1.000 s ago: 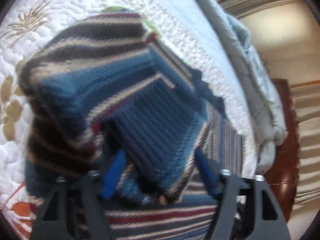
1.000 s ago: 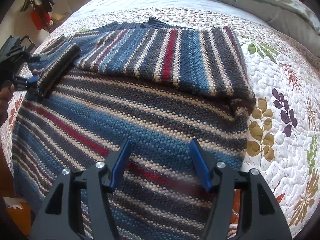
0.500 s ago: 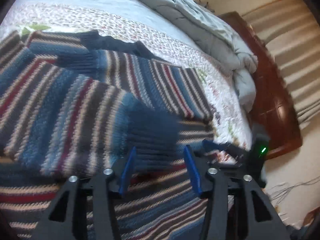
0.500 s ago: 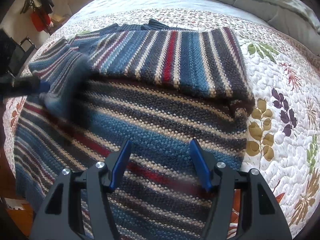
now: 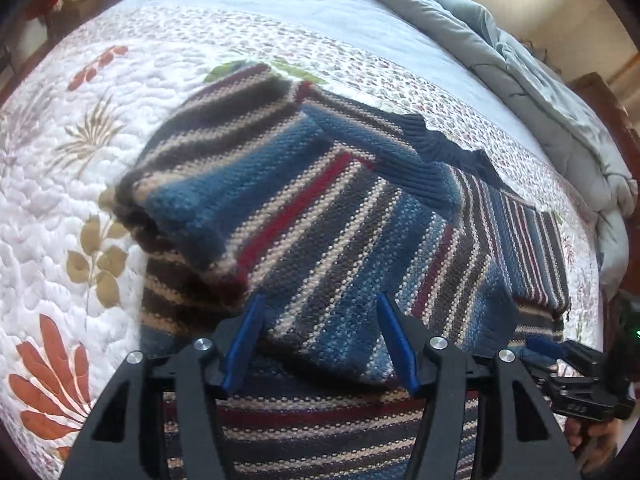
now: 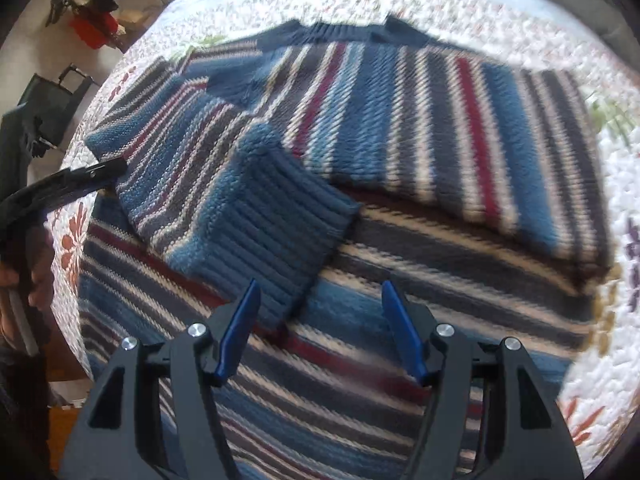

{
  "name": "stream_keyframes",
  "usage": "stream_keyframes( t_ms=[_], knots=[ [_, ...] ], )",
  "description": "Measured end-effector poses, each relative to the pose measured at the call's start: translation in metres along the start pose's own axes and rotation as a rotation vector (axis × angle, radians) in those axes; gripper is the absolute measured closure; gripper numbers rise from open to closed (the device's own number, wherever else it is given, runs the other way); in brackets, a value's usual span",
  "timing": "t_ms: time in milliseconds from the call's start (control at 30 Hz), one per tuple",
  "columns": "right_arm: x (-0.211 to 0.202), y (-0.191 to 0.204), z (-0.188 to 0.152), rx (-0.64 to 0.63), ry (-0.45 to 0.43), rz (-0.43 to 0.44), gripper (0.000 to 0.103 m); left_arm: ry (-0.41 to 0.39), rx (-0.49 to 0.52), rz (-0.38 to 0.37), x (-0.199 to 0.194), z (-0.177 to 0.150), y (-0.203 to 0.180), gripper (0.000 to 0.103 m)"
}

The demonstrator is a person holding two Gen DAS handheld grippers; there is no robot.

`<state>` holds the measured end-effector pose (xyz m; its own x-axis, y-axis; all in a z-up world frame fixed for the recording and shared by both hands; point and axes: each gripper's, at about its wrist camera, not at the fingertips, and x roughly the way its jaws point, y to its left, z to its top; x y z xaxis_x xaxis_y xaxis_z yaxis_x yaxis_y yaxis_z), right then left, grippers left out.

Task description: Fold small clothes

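Observation:
A striped knit sweater (image 5: pixel 328 240) in blue, grey, cream and red lies on the quilted bedspread (image 5: pixel 80 160); it also fills the right wrist view (image 6: pixel 400 128). Both sleeves are folded in across its body. The left sleeve's ribbed blue cuff (image 6: pixel 276 232) rests on the body. My left gripper (image 5: pixel 318 340) is open and empty just above the folded sleeve. My right gripper (image 6: pixel 318 332) is open and empty over the sweater's lower body, just short of the cuff. The right gripper also shows at the left wrist view's right edge (image 5: pixel 560 354).
A grey-green duvet (image 5: pixel 540 80) is bunched along the far side of the bed. A dark wooden bed frame (image 5: pixel 608 112) lies beyond it. Dark gear and a red object (image 6: pixel 92 28) stand on the floor past the bed's left edge.
My left gripper carried the sleeve across the sweater, let it go on the body and drew back open. My right gripper moved closer toward the cuff.

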<state>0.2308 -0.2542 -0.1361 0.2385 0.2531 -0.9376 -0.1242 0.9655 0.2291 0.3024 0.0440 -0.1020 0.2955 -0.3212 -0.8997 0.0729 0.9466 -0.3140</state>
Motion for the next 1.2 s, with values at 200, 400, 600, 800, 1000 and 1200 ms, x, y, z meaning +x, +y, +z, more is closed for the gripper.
stream_keyframes(
  t_ms=[200,400,600,800,1000,1200],
  knots=[
    [0.021,0.008,0.008,0.033,-0.006,0.074,0.081,-0.040,0.036,-0.013,-0.013,-0.001,0.003,0.043],
    [-0.016,0.013,0.017,-0.073,-0.095,0.071,0.093,-0.165,0.019,-0.011,-0.042,0.009,0.013,0.041],
    [-0.085,-0.010,0.053,-0.120,-0.286,-0.132,0.093,-0.271,-0.016,0.033,-0.059,0.019,0.030,0.032],
    [-0.068,-0.049,0.080,-0.078,-0.242,-0.183,0.093,-0.214,0.072,0.143,-0.027,0.009,0.021,0.032],
    [-0.036,-0.065,0.087,-0.032,-0.221,-0.141,0.093,-0.186,0.262,0.464,0.014,0.001,0.002,0.032],
    [-0.008,-0.076,0.088,0.025,-0.179,-0.188,0.091,-0.123,0.157,0.508,0.039,0.017,0.026,0.032]
  ],
)
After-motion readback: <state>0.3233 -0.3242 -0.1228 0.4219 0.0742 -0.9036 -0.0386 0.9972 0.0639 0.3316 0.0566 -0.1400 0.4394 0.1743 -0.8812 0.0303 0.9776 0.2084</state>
